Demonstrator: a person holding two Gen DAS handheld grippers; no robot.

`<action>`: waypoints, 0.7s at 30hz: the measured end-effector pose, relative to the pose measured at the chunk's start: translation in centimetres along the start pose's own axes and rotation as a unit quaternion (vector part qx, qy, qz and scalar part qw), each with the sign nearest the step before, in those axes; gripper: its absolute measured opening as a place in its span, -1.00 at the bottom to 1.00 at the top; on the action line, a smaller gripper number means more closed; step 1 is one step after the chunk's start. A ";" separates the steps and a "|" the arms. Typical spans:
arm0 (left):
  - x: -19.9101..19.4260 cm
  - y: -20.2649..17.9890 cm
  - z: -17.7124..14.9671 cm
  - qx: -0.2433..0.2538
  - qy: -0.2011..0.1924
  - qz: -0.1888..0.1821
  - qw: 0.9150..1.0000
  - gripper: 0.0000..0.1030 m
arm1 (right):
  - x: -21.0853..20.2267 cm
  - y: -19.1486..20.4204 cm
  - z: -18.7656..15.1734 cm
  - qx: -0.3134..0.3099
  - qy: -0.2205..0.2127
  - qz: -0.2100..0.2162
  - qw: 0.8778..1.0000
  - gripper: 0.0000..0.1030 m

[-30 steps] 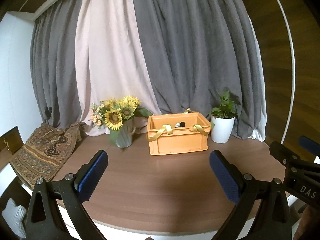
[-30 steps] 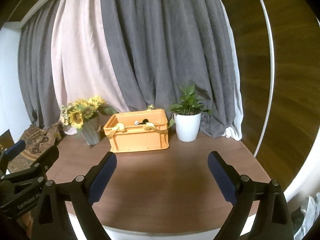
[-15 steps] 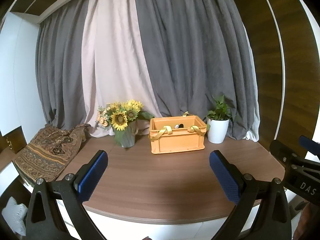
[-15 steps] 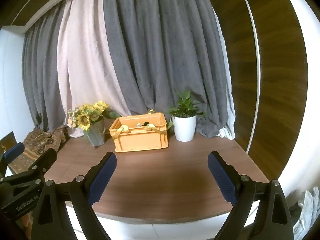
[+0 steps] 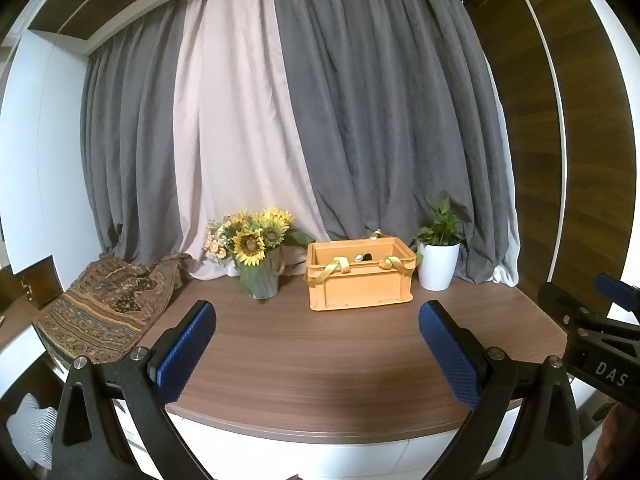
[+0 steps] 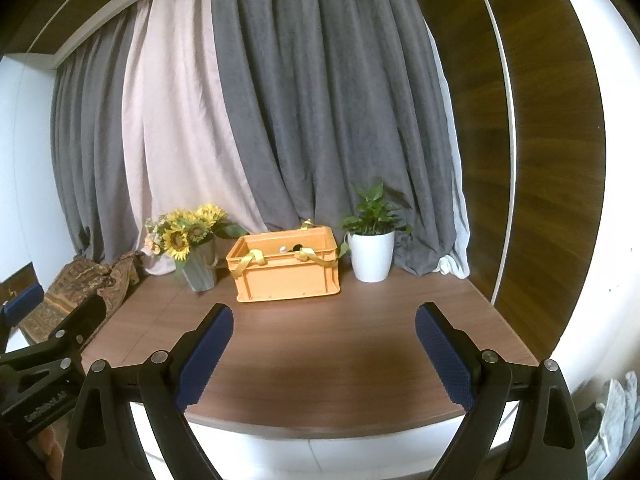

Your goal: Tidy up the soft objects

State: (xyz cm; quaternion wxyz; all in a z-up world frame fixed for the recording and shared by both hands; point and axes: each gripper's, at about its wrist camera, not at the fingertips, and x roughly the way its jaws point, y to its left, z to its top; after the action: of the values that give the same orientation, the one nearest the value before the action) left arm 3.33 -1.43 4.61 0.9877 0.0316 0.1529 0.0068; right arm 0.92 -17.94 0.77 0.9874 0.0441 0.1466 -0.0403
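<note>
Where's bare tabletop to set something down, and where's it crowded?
Free: the wide front strip of the table between the orange crate and the near edge. Crowded: the back row, with the sunflower vase, crate and white plant pot close together, and the patterned cloth over the left end.

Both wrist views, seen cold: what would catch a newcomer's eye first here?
Probably the orange crate at the back middle of the wooden table, yellow straps draped over its rim. Flanking it are a sunflower bouquet on its left and a potted plant on its right, before grey and pink curtains. Both the left gripper and right gripper hang open and empty.
</note>
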 end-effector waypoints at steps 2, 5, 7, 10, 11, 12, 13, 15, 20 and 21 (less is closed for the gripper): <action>-0.1 -0.1 0.0 0.000 -0.001 -0.001 1.000 1.00 | -0.2 0.0 -0.1 0.000 -0.002 -0.002 1.000 0.82; -0.3 -0.2 0.1 -0.001 -0.003 -0.001 1.000 1.00 | -0.7 0.0 -0.3 0.001 -0.003 -0.003 1.000 0.82; -0.3 -0.3 0.1 -0.002 -0.003 -0.002 1.000 1.00 | -0.9 0.0 -0.3 0.003 -0.004 -0.005 1.000 0.82; -0.3 -0.2 0.1 -0.003 -0.002 -0.005 1.000 1.00 | -0.8 -0.1 -0.3 0.002 -0.004 -0.004 1.000 0.82; -0.3 -0.2 0.1 -0.003 -0.002 -0.006 1.000 1.00 | -0.8 0.0 -0.3 0.003 -0.004 -0.004 1.000 0.82; -0.3 -0.2 0.2 -0.003 -0.002 -0.006 1.000 1.00 | -0.8 -0.1 -0.3 0.003 -0.003 -0.004 1.000 0.82; -0.3 -0.2 0.2 -0.003 -0.003 -0.006 1.000 1.00 | -0.8 -0.2 -0.2 0.004 -0.003 -0.003 1.000 0.82; -0.3 -0.1 0.3 -0.001 -0.004 -0.007 1.000 1.00 | -1.0 -0.3 -0.1 0.006 -0.004 -0.004 1.000 0.82; -0.3 0.0 0.3 -0.003 -0.004 -0.008 1.000 1.00 | -0.9 -0.5 -0.1 0.005 -0.004 -0.003 1.000 0.82; -0.3 0.1 0.3 -0.003 -0.004 -0.009 1.000 1.00 | -1.0 -0.4 0.0 0.005 -0.004 -0.003 1.000 0.82</action>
State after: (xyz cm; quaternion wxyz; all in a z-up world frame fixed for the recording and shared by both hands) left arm 3.15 -1.37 4.94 0.9885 0.0270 0.1491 -0.0019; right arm -0.04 -18.30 1.03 0.9877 0.0486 0.1422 -0.0444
